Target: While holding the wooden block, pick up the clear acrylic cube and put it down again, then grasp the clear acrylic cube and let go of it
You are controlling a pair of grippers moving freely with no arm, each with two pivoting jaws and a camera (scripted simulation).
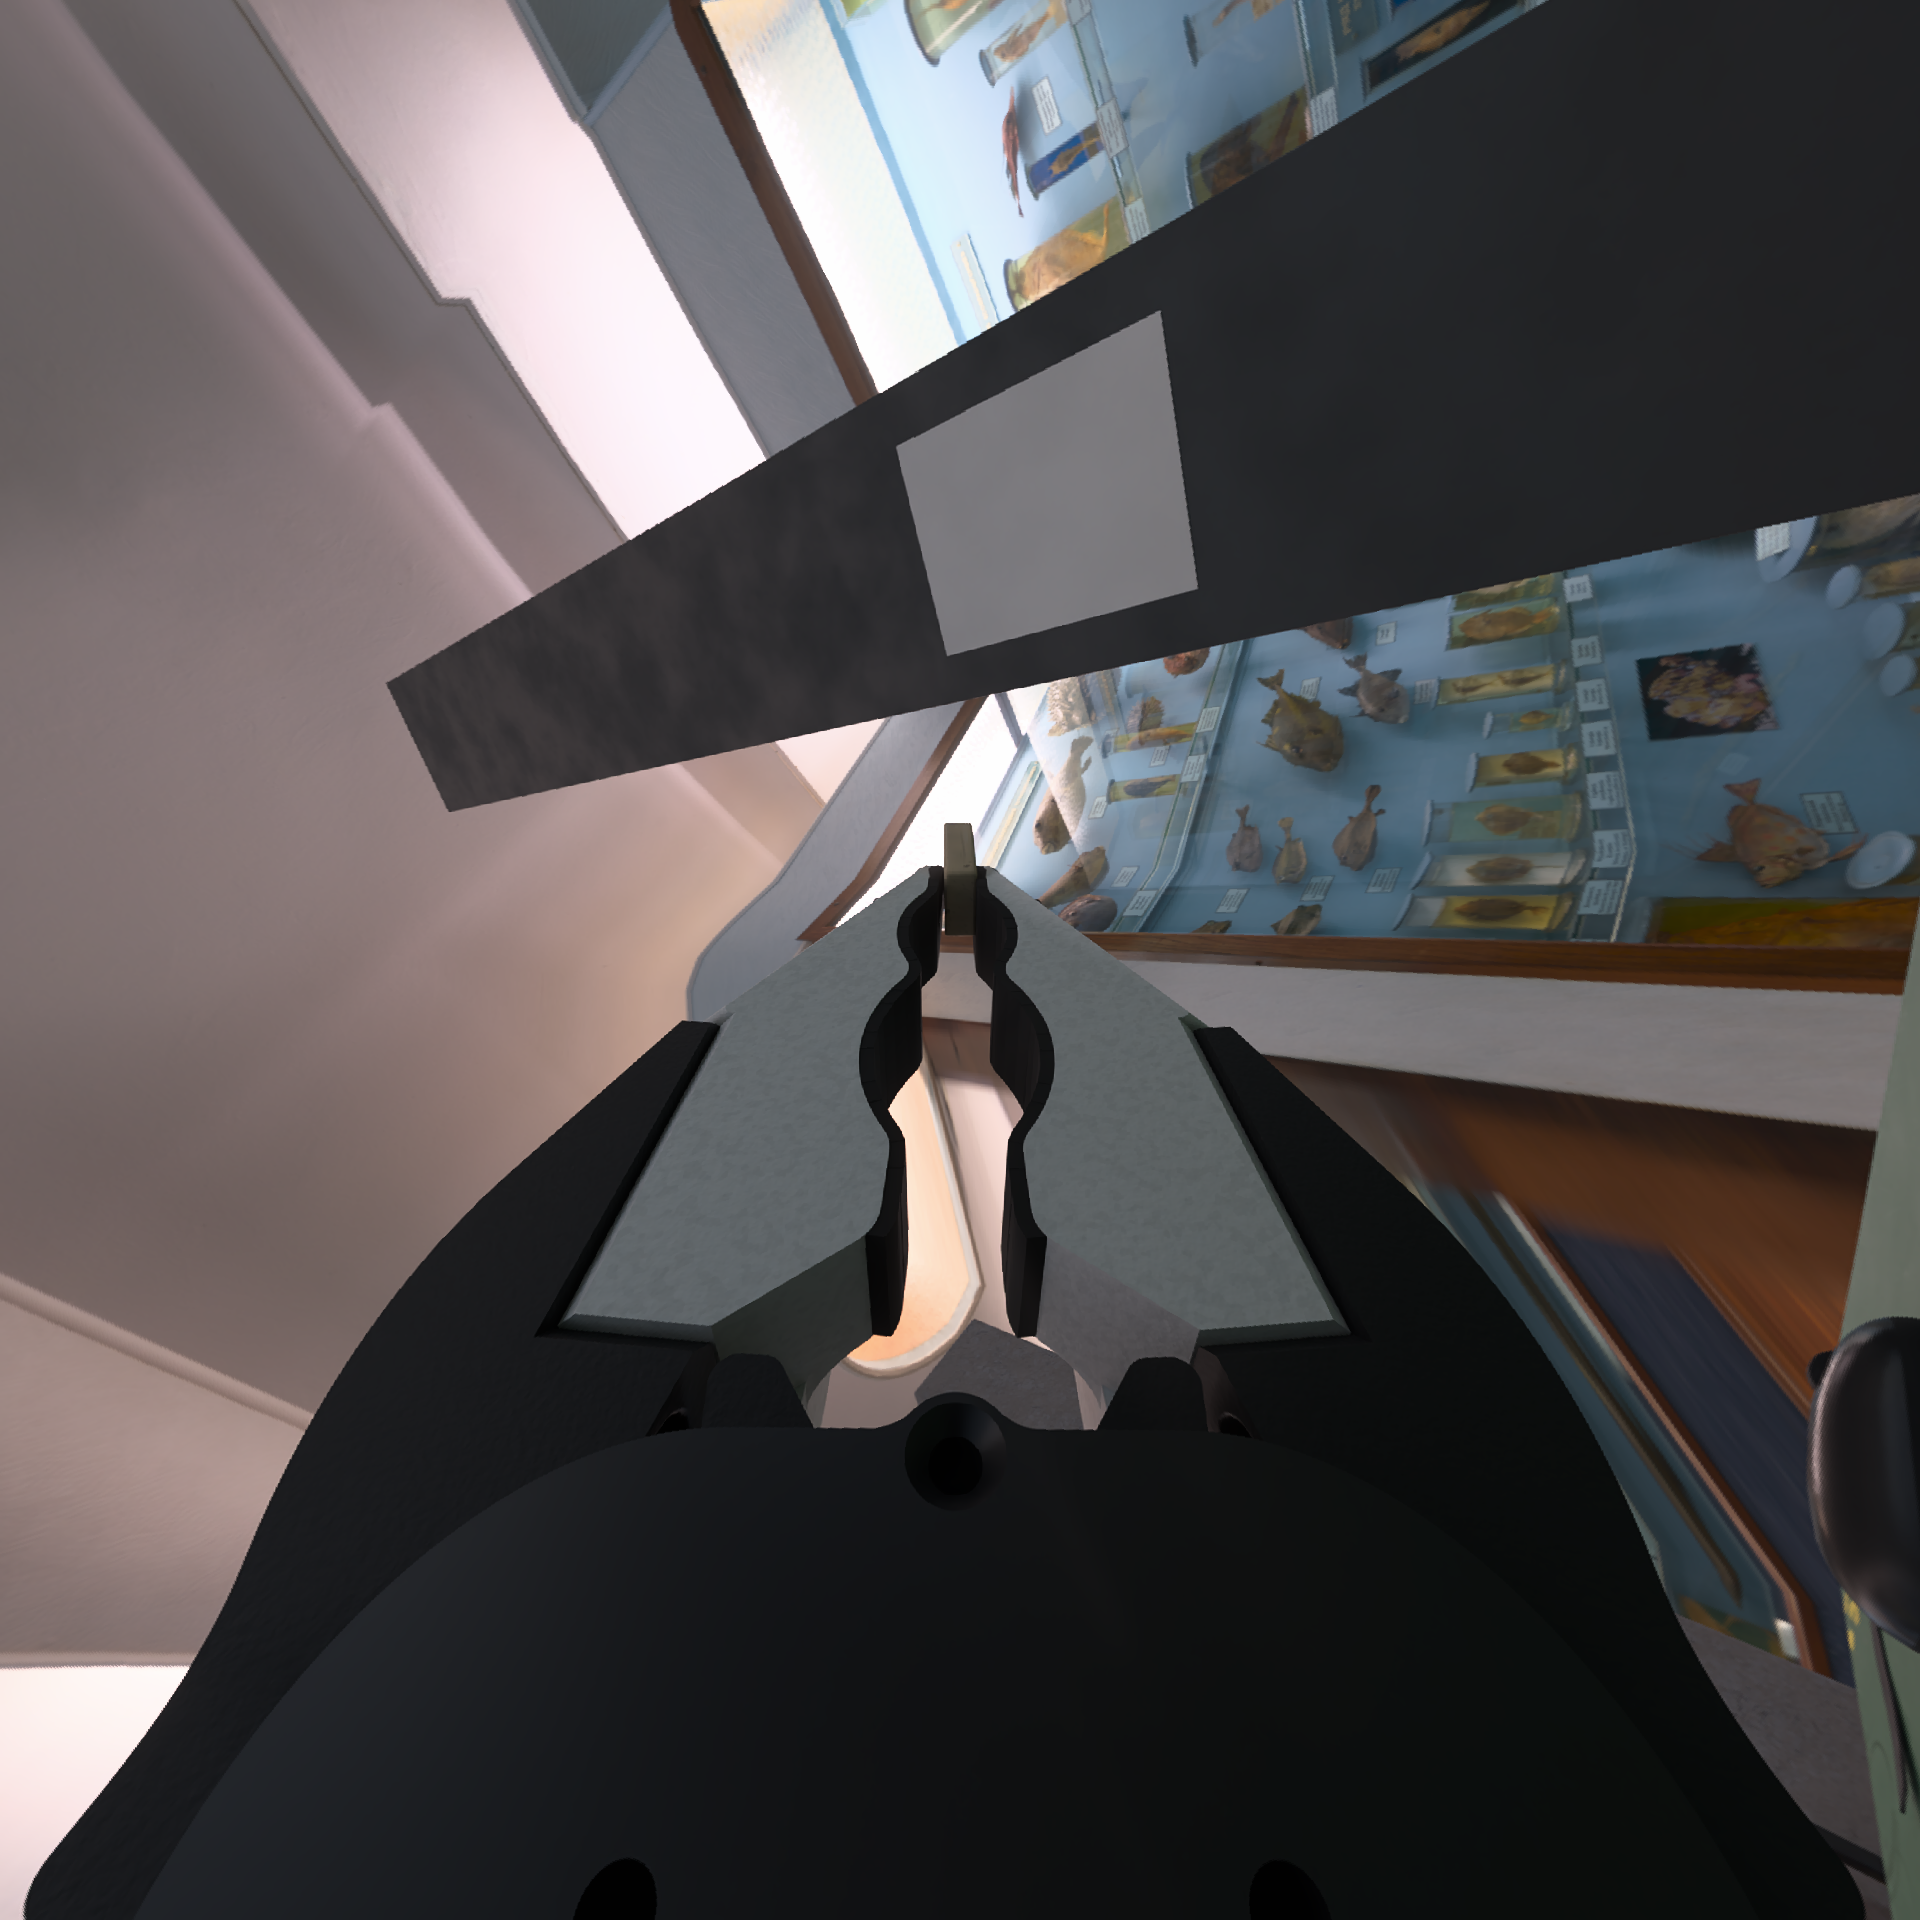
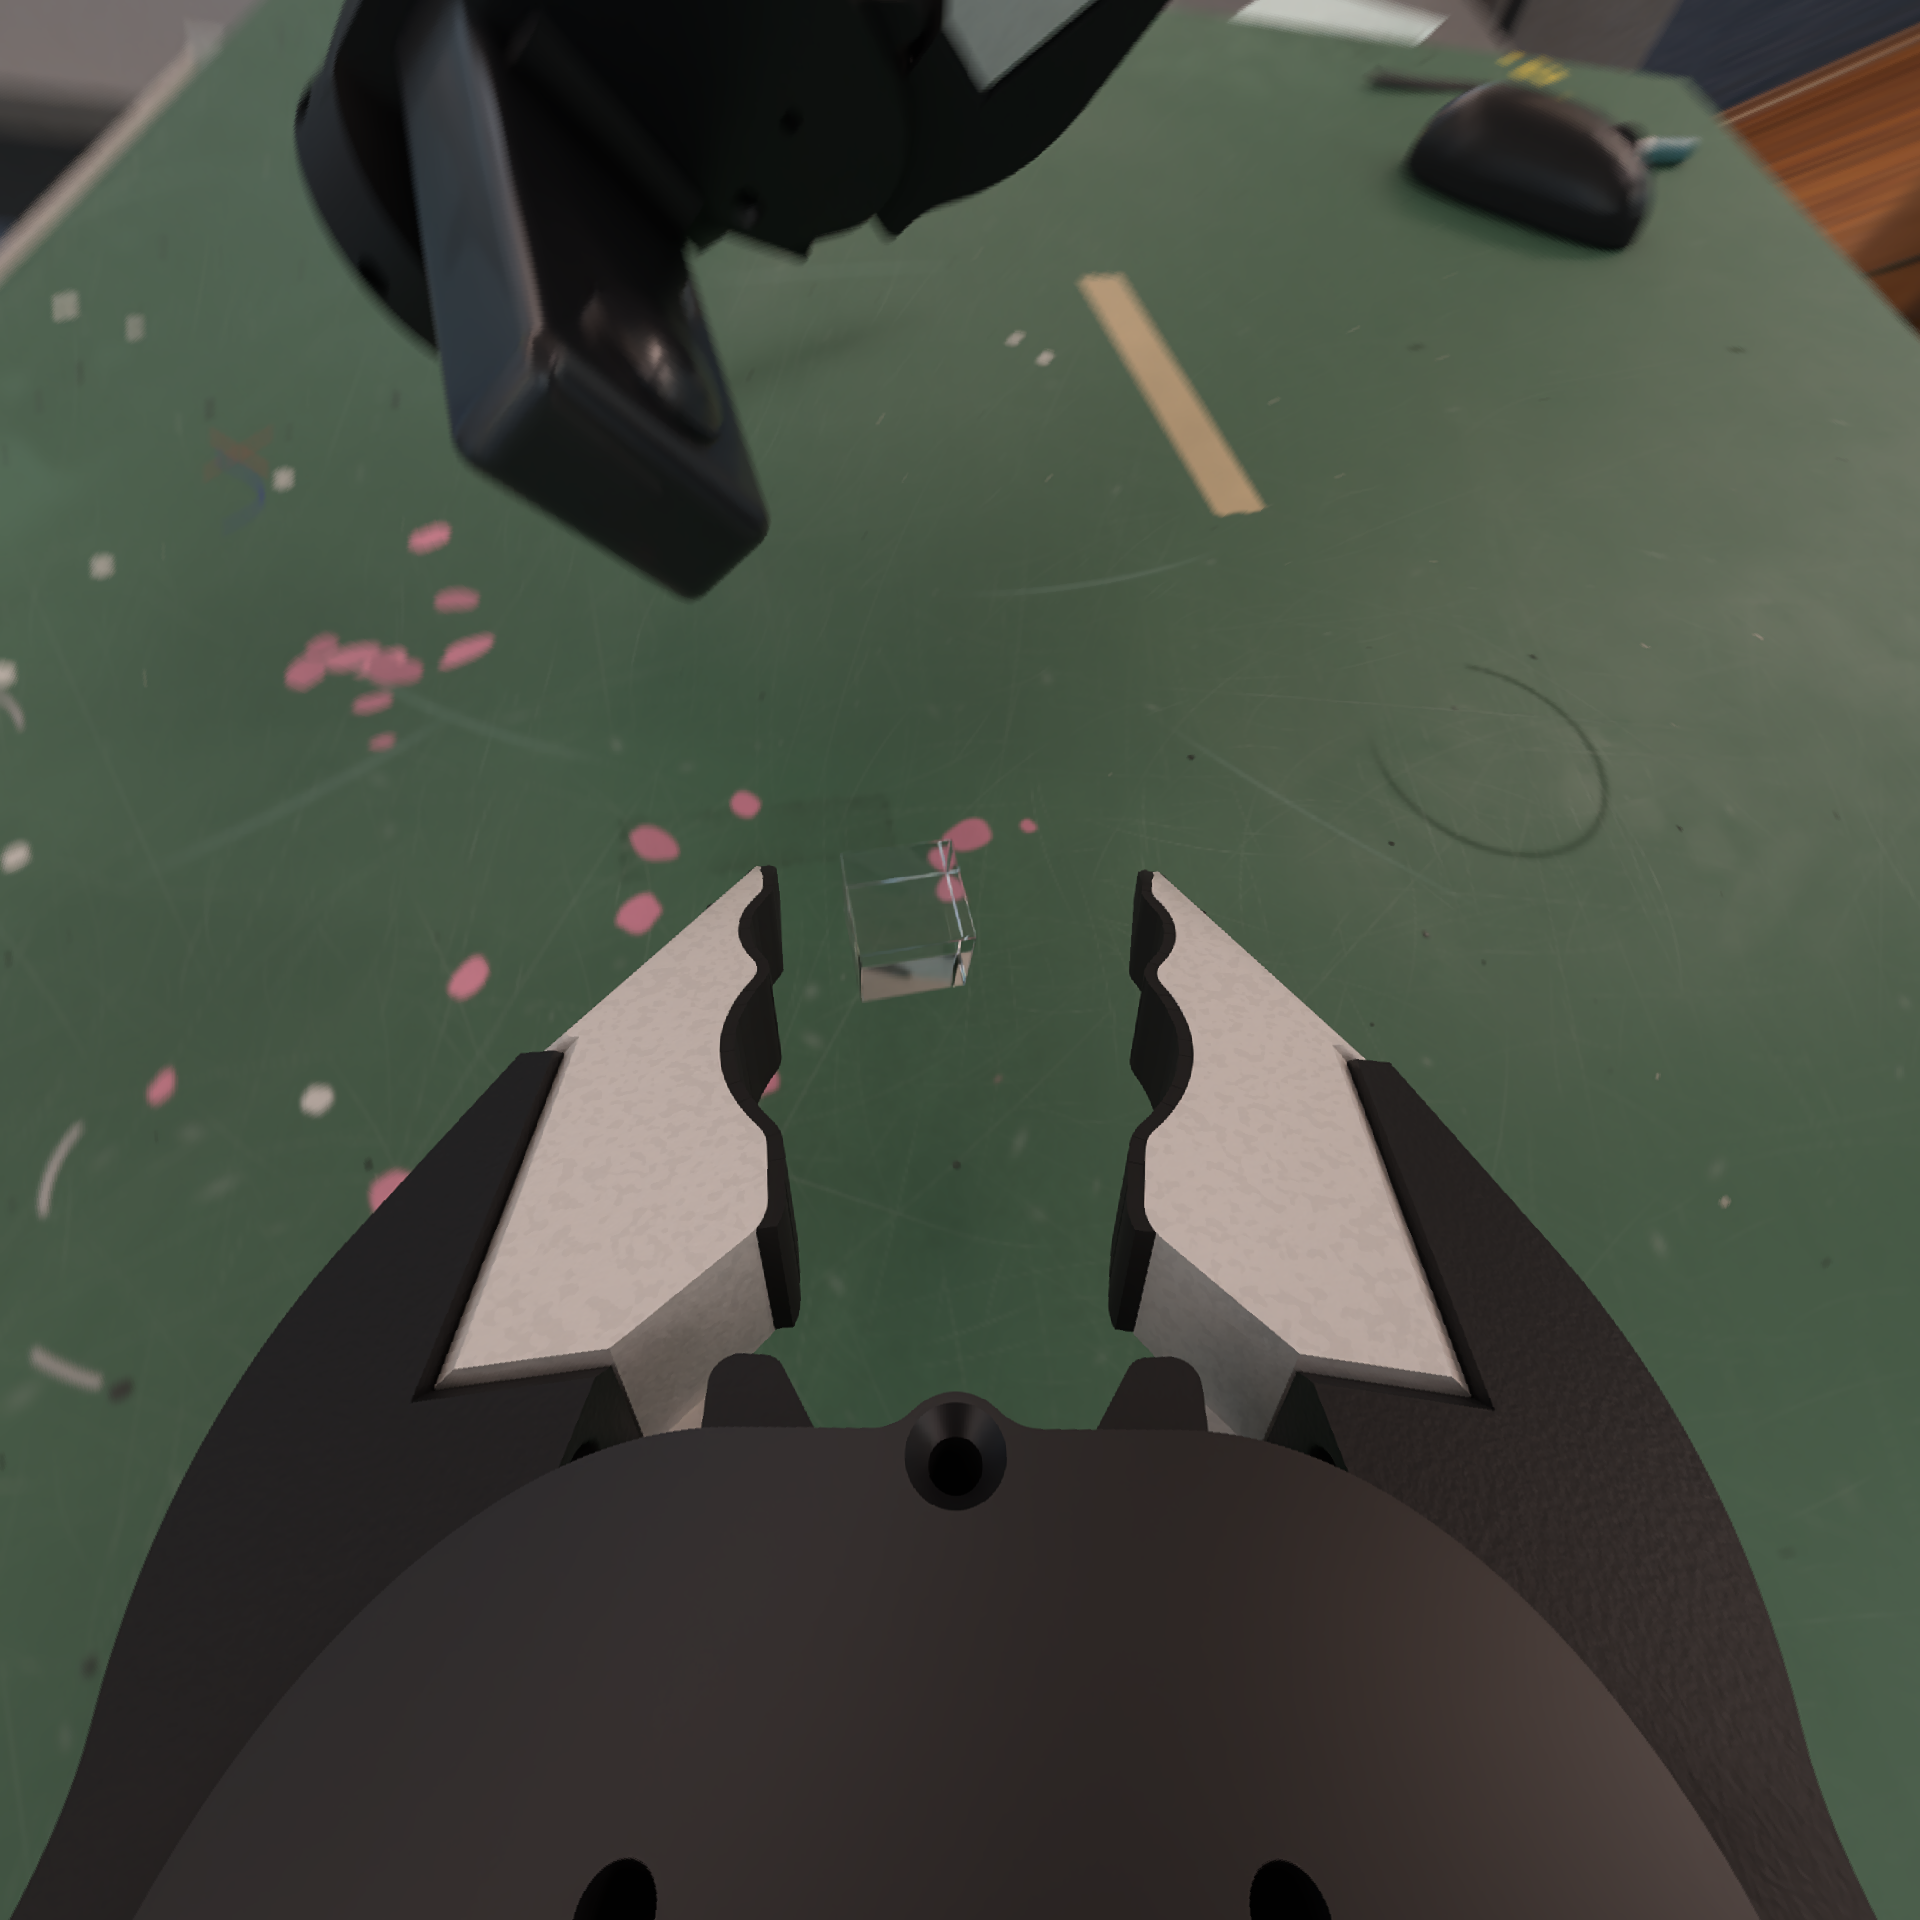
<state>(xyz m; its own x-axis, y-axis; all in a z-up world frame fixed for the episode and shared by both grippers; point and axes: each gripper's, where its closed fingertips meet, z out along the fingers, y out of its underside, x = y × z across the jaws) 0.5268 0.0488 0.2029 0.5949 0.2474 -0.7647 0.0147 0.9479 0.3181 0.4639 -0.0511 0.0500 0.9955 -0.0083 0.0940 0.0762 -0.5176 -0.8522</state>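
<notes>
The cube (image 2: 912, 923) sits flat on the green surface (image 2: 1351, 1018), clear as glass, lying between the spread fingers of the right tongs (image 2: 956, 883) but nearer the left one and touching neither. Those tongs are released, wide apart, hovering over it. Judging by that, this is either an approach or a let-go; I cannot tell which. For a good grasp, shift a touch to the left so the cube is centred, come down until the pads bracket its side faces, square up to its slight twist, then close gently, since smooth acrylic may well slip or skate. Up above, the left tongs (image 1: 958, 883) are clenched on the block (image 1: 957, 878), a thin tan piece pinched at the very tips and pointed up toward a dark beam (image 1: 727, 644) and fish cases (image 1: 1455, 810). Their black body (image 2: 582, 312) hangs over the far side of the surface, near the cube's airspace, so lift straight and low. A tan strip (image 2: 1169, 393) and a black mouse (image 2: 1527, 166) lie well apart from the cube. Pink flecks (image 2: 655, 844) are only marks.
</notes>
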